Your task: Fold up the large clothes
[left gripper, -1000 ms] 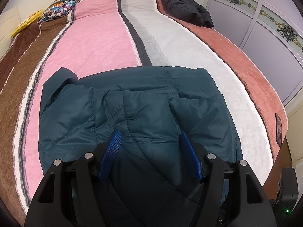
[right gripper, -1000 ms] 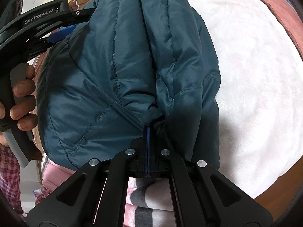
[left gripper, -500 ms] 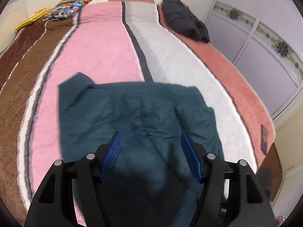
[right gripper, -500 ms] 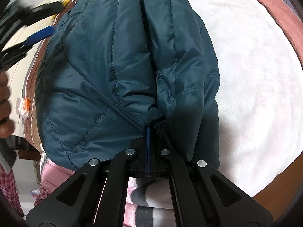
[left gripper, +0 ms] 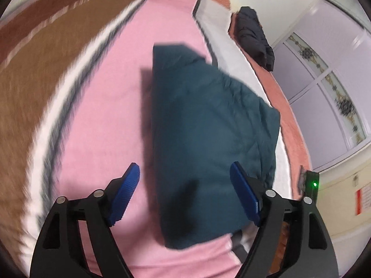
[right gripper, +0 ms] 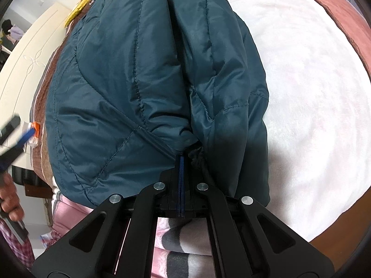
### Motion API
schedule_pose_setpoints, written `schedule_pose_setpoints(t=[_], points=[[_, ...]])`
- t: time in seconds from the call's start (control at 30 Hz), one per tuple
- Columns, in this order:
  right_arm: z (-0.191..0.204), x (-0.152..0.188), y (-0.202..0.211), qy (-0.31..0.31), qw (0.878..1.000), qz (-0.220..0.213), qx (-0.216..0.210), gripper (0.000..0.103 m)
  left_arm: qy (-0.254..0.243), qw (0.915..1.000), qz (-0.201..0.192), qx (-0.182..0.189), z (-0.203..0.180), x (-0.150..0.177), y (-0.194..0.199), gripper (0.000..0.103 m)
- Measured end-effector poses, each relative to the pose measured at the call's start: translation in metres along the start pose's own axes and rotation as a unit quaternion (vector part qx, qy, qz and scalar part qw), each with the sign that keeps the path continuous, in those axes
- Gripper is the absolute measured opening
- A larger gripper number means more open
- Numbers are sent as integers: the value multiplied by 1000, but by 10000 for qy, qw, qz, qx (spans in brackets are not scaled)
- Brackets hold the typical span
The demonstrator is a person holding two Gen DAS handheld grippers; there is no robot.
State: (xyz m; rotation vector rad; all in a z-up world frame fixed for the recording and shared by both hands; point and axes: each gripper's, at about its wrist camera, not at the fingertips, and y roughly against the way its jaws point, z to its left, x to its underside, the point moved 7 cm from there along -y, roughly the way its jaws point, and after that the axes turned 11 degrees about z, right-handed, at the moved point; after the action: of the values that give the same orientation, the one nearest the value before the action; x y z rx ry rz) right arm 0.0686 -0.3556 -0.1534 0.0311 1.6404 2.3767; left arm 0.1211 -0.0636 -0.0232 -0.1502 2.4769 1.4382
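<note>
A dark teal puffer jacket lies folded on the striped bedspread. My left gripper hovers above the jacket's near edge, its jaws opening wide; the blue pads press on nothing. In the right wrist view the jacket fills the middle, and its fabric bunches to a point at my right gripper, which is shut on the near edge. The left gripper's blue fingertip shows blurred at the far left, held by a person's hand.
A black jacket lies at the far end of the bed. Lilac wardrobe doors stand along the right. A dark device with a green light sits by the bed's right edge. A cream panel stands at the left.
The left gripper pulled back off the jacket, swung to the left side and rolled, and its jaws spread wider. The right gripper kept still, pinching the jacket.
</note>
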Motion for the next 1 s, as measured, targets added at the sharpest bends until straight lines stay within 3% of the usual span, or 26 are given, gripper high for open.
schedule_pose_setpoints(t=[0.17,0.3,0.57,0.73,0.87,0.97,1.0], points=[[0,2,1,-32,10000,-6,-17,0,372,9980,351,363,10,9,-28,79],[0,1,2,-63,10000,11,-55,0,548,9956,604,452,18,12,-53,79],[-8,-2,4,-204,9992,53,-328,0,996,9818,920,1330,19,19,-73,82],[-9,-4,6,-226,9992,63,-334,0,776,9857,844,1232,14,22,-79,82],[-11,-4,14,-276,9986,69,-454,1,560,9894,820,1056,11,20,-80,73],[-11,-2,27,-329,9973,24,-663,8,555,9897,816,1033,12,20,-80,70],[-14,0,33,-346,9966,4,-741,17,552,9899,807,1028,12,20,-80,70]])
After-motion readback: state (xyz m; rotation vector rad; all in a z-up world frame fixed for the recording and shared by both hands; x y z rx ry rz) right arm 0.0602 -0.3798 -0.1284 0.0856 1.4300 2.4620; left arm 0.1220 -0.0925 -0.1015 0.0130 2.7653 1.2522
